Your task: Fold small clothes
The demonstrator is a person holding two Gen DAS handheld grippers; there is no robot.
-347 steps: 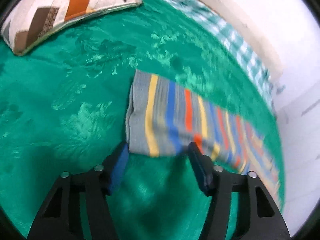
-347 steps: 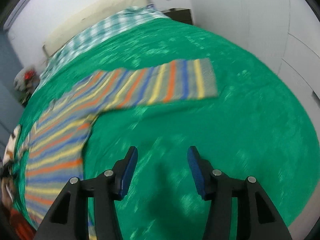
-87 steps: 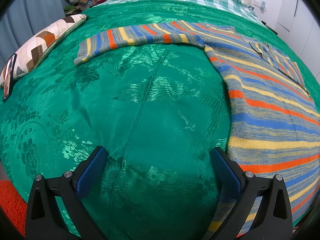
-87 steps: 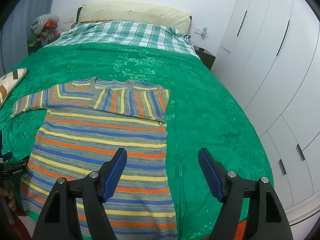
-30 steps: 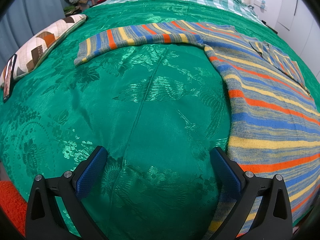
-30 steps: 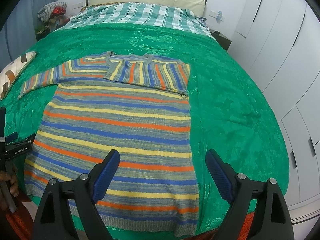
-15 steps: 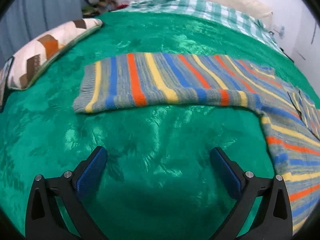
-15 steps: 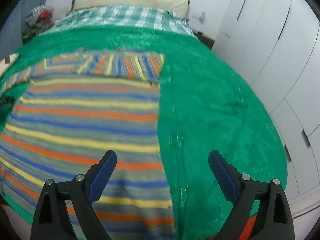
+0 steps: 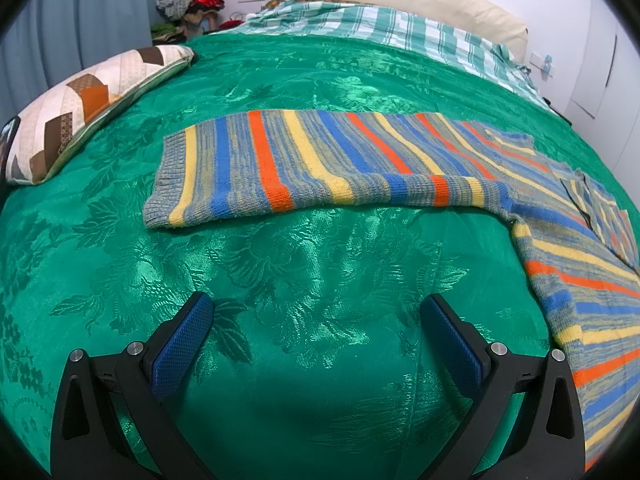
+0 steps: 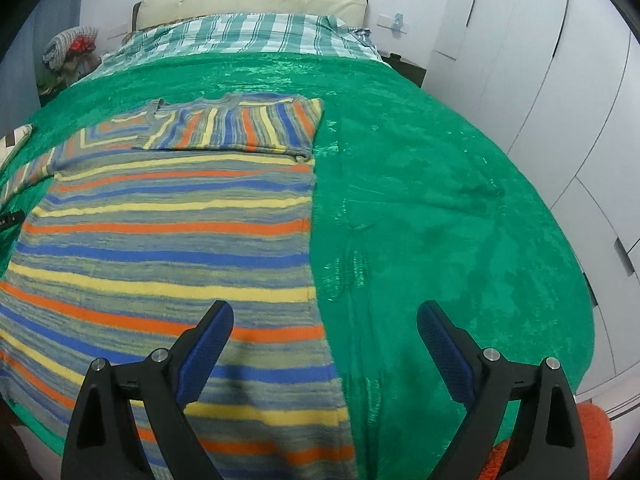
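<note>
The left tongs [image 9: 316, 338] are spread wide and empty, hanging over bare green bedspread [image 9: 304, 264]. A moment ago they sat back near the foot of the bed; now they have come forward, so the outstretched sleeve [image 9: 304, 164] lies just ahead of the blue pads. The right tongs [image 10: 322, 340] are likewise wide open and grip nothing, and they have dropped closer to the right edge of the sweater [image 10: 168, 236], their left pad over the striped knit and their right pad over the bedspread.

My reading is that the left sleeve is next to be folded in, since the other sleeve [image 10: 236, 126] already lies folded across the chest.

The count: one striped sweater, spread flat on the bed; two sleeves, one folded and one still out; two pairs of tongs; one patterned cushion [image 9: 92, 100] well left of the sleeve; one checked blanket [image 9: 372, 24] near the headboard.
</note>
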